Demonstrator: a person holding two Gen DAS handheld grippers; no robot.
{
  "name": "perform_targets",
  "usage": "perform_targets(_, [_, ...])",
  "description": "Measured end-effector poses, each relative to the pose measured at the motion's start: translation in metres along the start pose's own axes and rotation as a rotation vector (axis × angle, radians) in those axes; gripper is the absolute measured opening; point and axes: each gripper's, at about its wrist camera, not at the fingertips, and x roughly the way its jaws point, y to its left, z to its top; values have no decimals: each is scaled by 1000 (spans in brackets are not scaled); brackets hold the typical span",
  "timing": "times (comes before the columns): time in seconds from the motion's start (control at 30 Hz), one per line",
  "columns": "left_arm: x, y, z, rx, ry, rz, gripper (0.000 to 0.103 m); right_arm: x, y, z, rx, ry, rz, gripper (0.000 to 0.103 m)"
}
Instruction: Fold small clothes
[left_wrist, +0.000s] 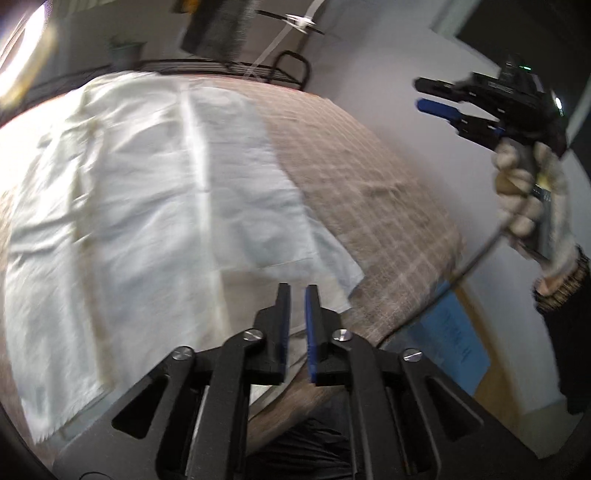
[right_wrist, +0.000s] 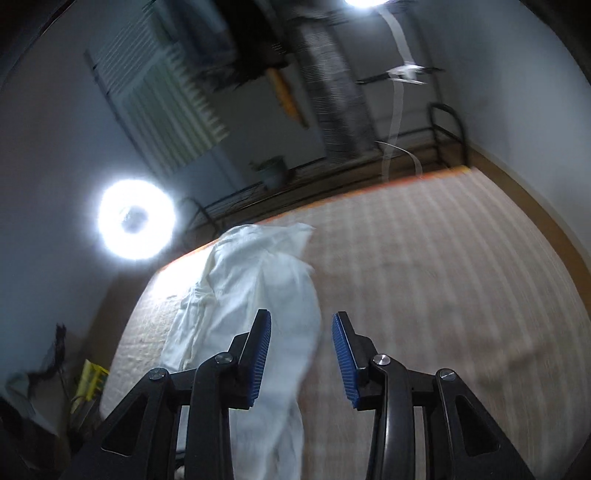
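White garment (left_wrist: 155, 192) lies spread on the checked bed (left_wrist: 369, 177); left claw (left_wrist: 297, 291) barely parted, right claw (right_wrist: 301, 321) released, both empty

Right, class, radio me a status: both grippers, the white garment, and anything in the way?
Left gripper slightly open, empty. Right gripper open, empty, lifted off to the side. White garment lies spread on the checked mattress. Nothing in the way.

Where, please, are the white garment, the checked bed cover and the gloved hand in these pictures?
white garment (left_wrist: 147, 192): left wrist view, middle of the spread cloth.
checked bed cover (right_wrist: 443, 280): right wrist view, bare stretch right of the garment.
gloved hand (left_wrist: 528, 195): left wrist view, knuckles.
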Motion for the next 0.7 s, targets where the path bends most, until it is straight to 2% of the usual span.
perform_targets(0.07, [15,-9,5,27,31,3,33,-26,-17,-20,45,-14,-29,37])
perform_targets(0.1, [25,-14,5,28,43,4,48,-34,-24,-28,55,-17,-48,38])
perform_targets(0.13, [35,-19,7,27,52,-2,52,-46,-32,-38,71,-21,-72,38])
perform_targets(0.27, [70,-36,9,46,127,59,52,-74,-58,-60,129,-27,-103,38])
perform_targets(0.3, [79,-39,9,41,161,75,57,-77,-63,-64,139,-29,-107,38])
perform_targets(0.33, [83,-44,9,48,157,87,64,-81,-69,-69,151,-32,-109,38])
perform_targets(0.4, [87,-52,8,87,152,111,71,-83,-79,-73,171,-31,-109,38])
perform_targets(0.53, [100,-66,6,188,144,199,72,-76,-92,-79,199,-24,-94,38])
perform_targets(0.57, [101,-68,7,205,132,214,71,-72,-92,-79,199,-19,-90,38])
perform_targets(0.6, [101,-68,6,217,110,236,55,-68,-93,-80,198,-13,-86,38])
perform_targets(0.63, [101,-66,6,230,84,273,29,-59,-92,-80,191,0,-83,38])
perform_targets(0.67, [102,-60,9,229,67,295,17,-54,-92,-80,186,8,-81,38])
perform_targets(0.7, [100,-51,12,193,66,272,7,-44,-91,-79,180,23,-77,38])
